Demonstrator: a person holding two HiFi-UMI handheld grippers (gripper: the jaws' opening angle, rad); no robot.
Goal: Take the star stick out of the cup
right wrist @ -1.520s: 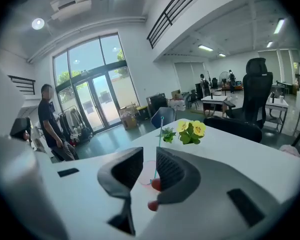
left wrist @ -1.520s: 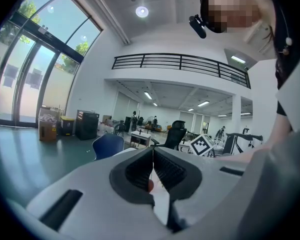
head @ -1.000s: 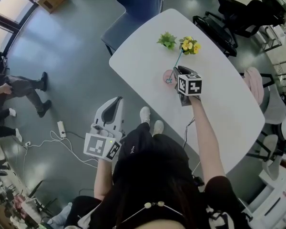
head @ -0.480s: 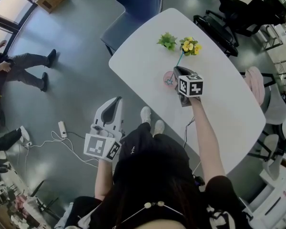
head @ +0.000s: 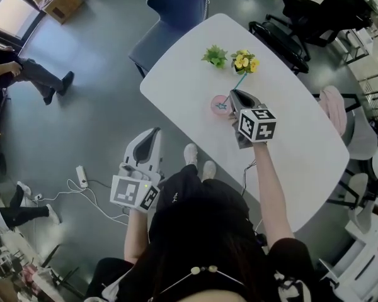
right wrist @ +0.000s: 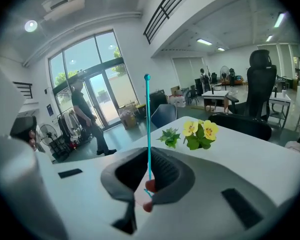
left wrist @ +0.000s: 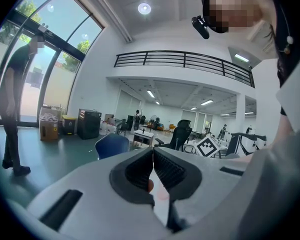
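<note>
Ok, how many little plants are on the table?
2. A green leafy plant sits near the far edge of the table; a yellow-flowered plant stands beside it, beyond the pink cup. None seem hidden.

The cup (head: 219, 105) stands on the table (head: 302, 150). Just right of the cup, the right gripper (head: 235, 94) holds the star stick (right wrist: 148, 119) between its jaws, the stick's lower end at the cup's mouth. Beyond the cup sit a leafy plant (head: 214, 56) and flowers (head: 244, 61). The left gripper (head: 152, 134) hangs off the table, well left of the cup.
</note>
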